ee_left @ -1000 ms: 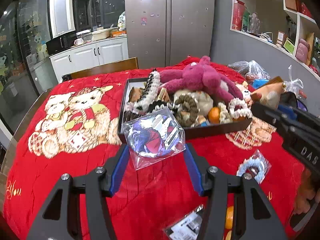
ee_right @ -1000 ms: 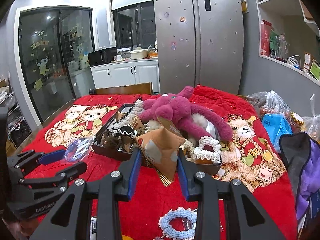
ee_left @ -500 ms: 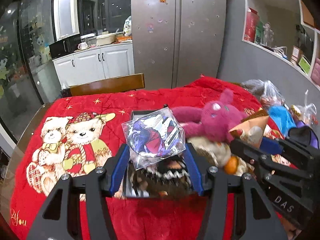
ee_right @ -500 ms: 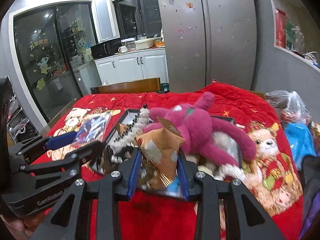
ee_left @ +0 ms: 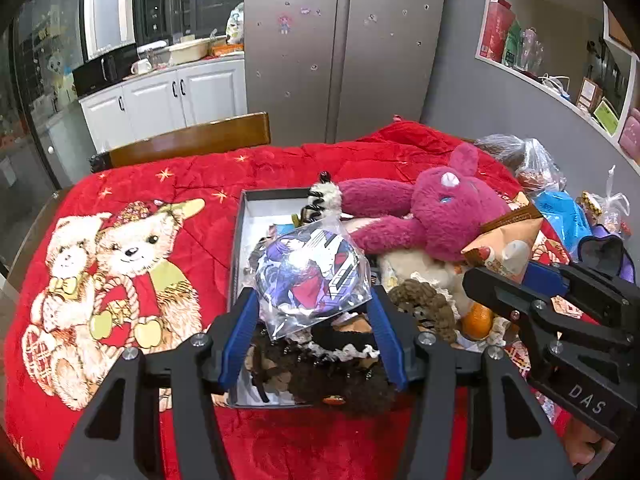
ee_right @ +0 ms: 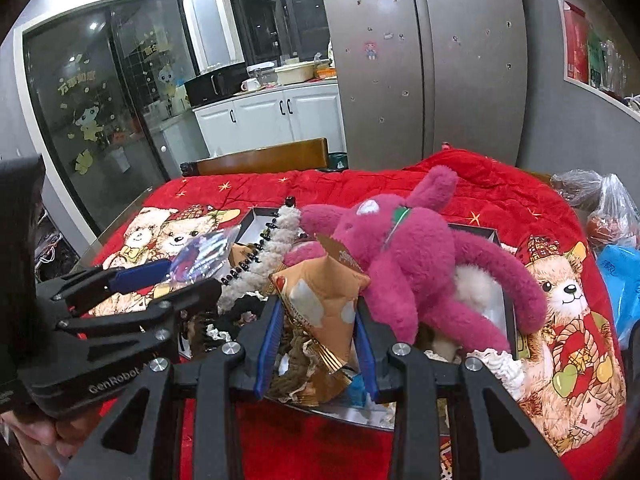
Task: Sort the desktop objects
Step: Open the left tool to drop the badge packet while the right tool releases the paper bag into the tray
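Observation:
My left gripper (ee_left: 312,312) is shut on a clear plastic bag with a round printed badge (ee_left: 310,276) and holds it above the left part of a dark open box (ee_left: 237,248). My right gripper (ee_right: 318,324) is shut on a brown triangular snack packet (ee_right: 320,300) and holds it above the box's near side (ee_right: 344,410). The box holds hair scrunchies, a fluffy hair clip (ee_right: 276,248) and a magenta plush toy (ee_right: 404,256). Each gripper shows in the other's view, the right one in the left wrist view (ee_left: 516,280) and the left one in the right wrist view (ee_right: 160,280).
The box sits on a red teddy-bear blanket (ee_left: 120,272) over the table. Plastic bags (ee_left: 528,164) and a blue bag (ee_left: 564,216) lie at the right edge. A wooden chair back (ee_left: 188,140) stands behind the table. An orange (ee_left: 476,316) lies in the box.
Both grippers have moved forward over the box with their items still held. The box and plush toy now lie directly under and in front of the fingers.

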Action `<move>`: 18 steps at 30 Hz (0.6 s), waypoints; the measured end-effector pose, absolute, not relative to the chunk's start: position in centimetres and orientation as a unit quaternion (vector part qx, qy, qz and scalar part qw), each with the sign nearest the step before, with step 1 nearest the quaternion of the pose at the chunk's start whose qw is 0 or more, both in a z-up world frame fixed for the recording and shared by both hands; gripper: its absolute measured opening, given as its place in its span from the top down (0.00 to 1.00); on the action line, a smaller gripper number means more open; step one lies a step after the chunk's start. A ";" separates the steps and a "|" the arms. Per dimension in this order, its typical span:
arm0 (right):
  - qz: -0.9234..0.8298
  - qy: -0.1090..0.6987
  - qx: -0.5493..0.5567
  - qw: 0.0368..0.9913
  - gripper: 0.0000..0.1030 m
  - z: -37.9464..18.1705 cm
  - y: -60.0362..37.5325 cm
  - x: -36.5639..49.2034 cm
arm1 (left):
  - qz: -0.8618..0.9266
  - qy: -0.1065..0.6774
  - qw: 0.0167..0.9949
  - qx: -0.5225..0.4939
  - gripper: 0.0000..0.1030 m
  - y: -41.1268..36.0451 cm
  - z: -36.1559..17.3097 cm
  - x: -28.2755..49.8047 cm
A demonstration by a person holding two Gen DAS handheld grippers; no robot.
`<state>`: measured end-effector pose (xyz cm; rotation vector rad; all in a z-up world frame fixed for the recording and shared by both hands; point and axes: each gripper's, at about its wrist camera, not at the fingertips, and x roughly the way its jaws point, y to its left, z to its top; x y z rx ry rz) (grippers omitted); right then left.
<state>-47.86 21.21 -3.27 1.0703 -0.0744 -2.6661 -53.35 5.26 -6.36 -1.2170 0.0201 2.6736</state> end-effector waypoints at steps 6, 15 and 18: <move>-0.913 -0.036 0.380 0.143 0.66 -3.6 21.1 -48.0 | 0.905 0.015 0.096 -0.414 0.44 5.3 -6.4 -53.3; -0.910 -0.055 0.384 0.148 0.49 -3.7 21.2 -48.2 | 0.907 0.020 0.077 -0.414 0.16 4.9 -5.7 -53.1; -0.914 -0.067 0.371 0.152 0.31 -2.9 21.9 -48.0 | 0.906 0.012 0.083 -0.414 0.12 4.5 -5.5 -53.1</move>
